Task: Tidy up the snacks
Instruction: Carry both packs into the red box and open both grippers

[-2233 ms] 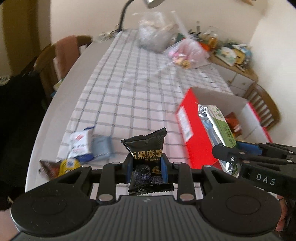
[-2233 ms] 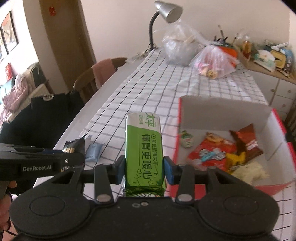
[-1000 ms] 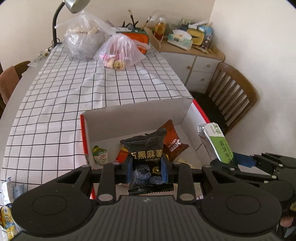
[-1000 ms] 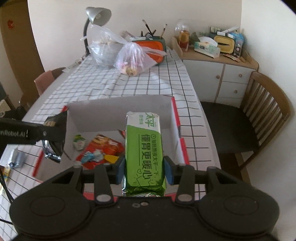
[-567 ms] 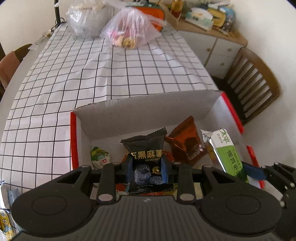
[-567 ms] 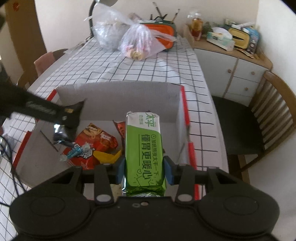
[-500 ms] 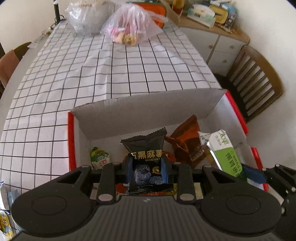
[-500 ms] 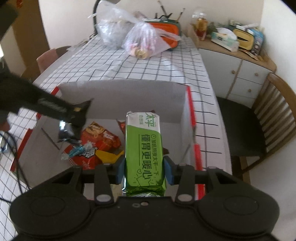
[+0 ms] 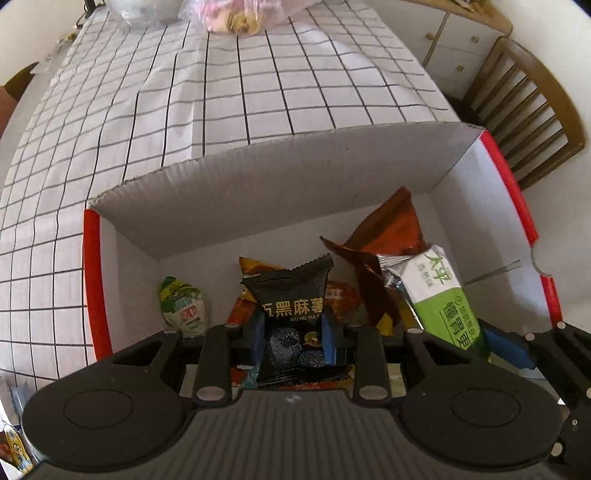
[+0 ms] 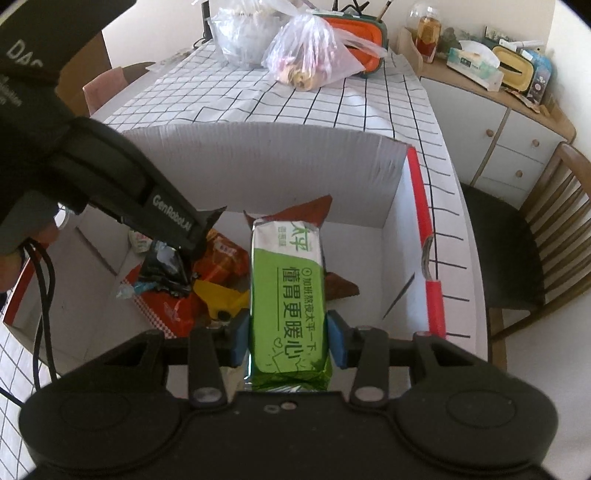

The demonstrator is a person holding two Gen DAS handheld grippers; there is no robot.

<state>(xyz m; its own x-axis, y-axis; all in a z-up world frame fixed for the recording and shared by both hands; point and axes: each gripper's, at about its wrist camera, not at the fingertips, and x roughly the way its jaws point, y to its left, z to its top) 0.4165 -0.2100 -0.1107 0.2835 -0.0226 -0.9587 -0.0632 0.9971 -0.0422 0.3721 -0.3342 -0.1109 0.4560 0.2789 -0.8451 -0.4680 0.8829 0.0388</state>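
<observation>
My left gripper is shut on a small black snack packet with gold lettering and holds it low inside the open cardboard box with red sides. In the right wrist view that same left gripper hangs over the pile with the black packet under it. My right gripper is shut on a long green and white cracker pack, also over the box, and the cracker pack shows at the right in the left wrist view. Several snacks lie on the box floor: a brown packet, an orange packet, a small green sachet.
The box stands on a white tablecloth with a black grid. Two plastic bags and an orange container sit at the table's far end. A wooden chair stands to the right, beside a cabinet. Loose wrappers lie left of the box.
Both grippers have sunk toward the box and tilted downward, keeping their packets. The black packet and green pack now hang inside the box walls, close over the snack pile.
</observation>
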